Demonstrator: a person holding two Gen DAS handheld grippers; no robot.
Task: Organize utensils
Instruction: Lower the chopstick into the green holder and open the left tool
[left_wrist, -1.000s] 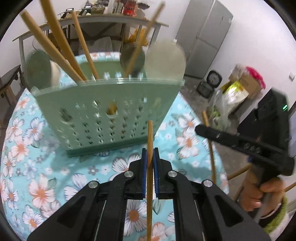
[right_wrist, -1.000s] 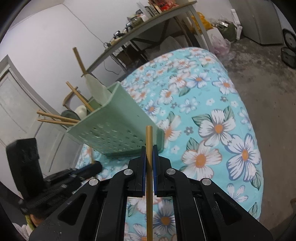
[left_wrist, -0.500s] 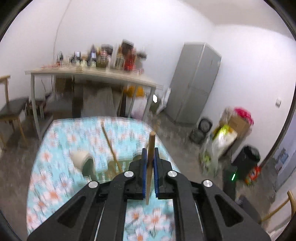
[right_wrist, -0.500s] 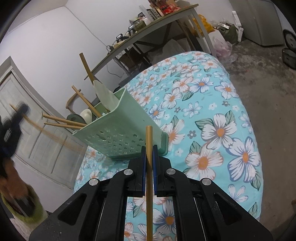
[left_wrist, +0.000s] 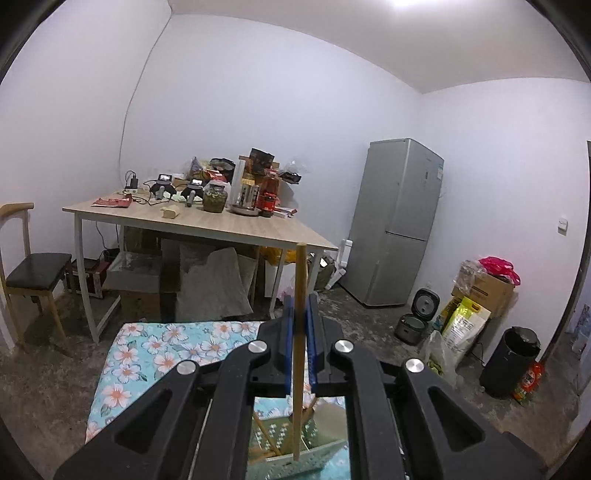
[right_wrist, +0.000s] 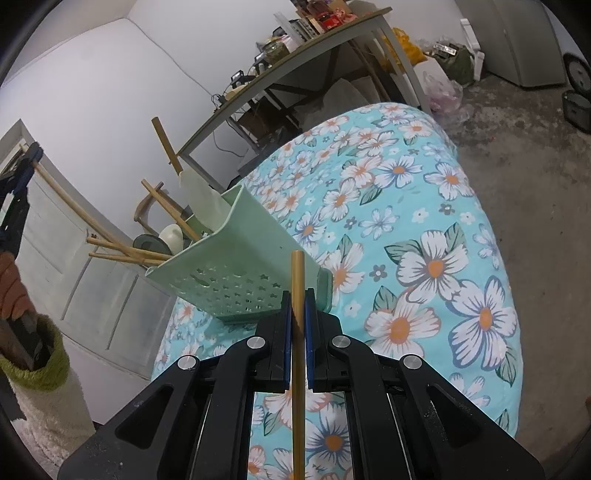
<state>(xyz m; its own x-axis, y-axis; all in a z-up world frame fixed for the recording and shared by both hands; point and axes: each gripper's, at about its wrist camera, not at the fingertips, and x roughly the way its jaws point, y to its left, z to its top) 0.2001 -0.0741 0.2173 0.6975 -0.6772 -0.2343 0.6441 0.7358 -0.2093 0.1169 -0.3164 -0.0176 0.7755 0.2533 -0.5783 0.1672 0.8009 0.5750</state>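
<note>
Left gripper (left_wrist: 299, 317): its two blue-padded fingers are clamping one wooden chopstick (left_wrist: 298, 343), which is standing upright between them, its lower tip hanging over the basket below.
Right gripper (right_wrist: 298, 314): its two fingers are pinching a second chopstick (right_wrist: 297, 354), which is running straight up and down the middle of the right wrist view.
Utensil basket (right_wrist: 236, 284): one pale green perforated basket is standing on the floral cloth, just beyond the right gripper and slightly to its left.
Basket contents: about four wooden sticks (right_wrist: 122, 251) are leaning out to the left; one flat pale spatula with a wooden handle (right_wrist: 201, 192) is rising at the far side; two rounded spoon bowls (right_wrist: 170, 236), one pale and one dark green, are showing between them.
Tablecloth (right_wrist: 436, 229): one turquoise cloth with white flowers is covering the near table.
Far room: one wooden table (left_wrist: 236, 225) crowded with jars and bottles, one grey fridge (left_wrist: 399, 221) at far right, one chair (left_wrist: 33, 273) at far left.
</note>
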